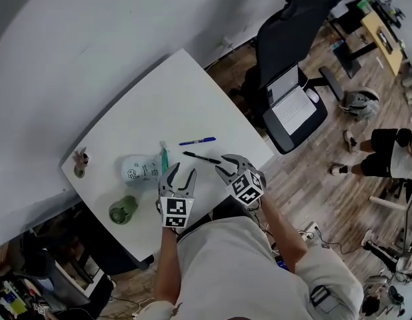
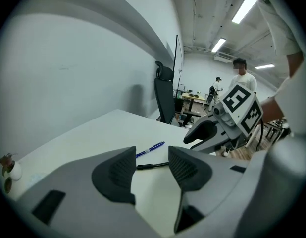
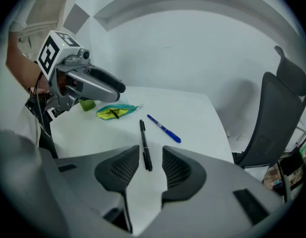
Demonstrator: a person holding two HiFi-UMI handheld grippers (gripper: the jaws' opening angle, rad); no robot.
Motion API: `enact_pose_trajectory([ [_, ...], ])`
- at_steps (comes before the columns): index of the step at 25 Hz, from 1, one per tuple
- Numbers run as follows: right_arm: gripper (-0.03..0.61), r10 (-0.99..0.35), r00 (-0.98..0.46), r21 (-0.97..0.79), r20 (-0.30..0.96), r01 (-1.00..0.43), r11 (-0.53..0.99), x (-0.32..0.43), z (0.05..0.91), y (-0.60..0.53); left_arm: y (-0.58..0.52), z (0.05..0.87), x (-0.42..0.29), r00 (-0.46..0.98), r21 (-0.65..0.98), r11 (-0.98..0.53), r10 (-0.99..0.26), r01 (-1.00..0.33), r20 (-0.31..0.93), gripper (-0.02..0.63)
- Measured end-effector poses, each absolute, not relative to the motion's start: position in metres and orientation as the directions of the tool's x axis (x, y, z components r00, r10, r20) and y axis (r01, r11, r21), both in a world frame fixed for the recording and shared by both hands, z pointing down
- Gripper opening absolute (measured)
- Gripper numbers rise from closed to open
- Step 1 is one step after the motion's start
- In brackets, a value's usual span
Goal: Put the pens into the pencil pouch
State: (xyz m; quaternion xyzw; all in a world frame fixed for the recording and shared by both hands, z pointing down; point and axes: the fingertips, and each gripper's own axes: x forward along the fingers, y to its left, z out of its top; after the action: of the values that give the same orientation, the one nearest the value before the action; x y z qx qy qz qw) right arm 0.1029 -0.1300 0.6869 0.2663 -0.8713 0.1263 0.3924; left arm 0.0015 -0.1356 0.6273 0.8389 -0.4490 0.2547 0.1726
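Aiming along the black pen (image 3: 142,135), jaws apart, right gripper (image 3: 150,155) sets up a grasp; left gripper (image 2: 152,155), open and empty, hangs near the pouch (image 1: 143,170), likely to steady it.

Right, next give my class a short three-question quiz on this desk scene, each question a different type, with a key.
1. True or false: the black pen lies inside the pencil pouch.
2. Which pen lines up between the open jaws of the right gripper? A) blue pen B) black pen
3. How many pens lie on the white table?
Key: 1 false; 2 B; 3 two.
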Motion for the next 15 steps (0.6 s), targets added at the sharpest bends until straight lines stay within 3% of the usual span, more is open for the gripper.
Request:
enact_pose_trajectory([
  [15,0.126,-0.296,-0.501,-0.019,0.813,-0.531,0.847,0.091,0.734,-0.127,-0.136,0.671,0.032,0.547,0.130,-0.617,-0.556,-0.776,0.626,0.192],
])
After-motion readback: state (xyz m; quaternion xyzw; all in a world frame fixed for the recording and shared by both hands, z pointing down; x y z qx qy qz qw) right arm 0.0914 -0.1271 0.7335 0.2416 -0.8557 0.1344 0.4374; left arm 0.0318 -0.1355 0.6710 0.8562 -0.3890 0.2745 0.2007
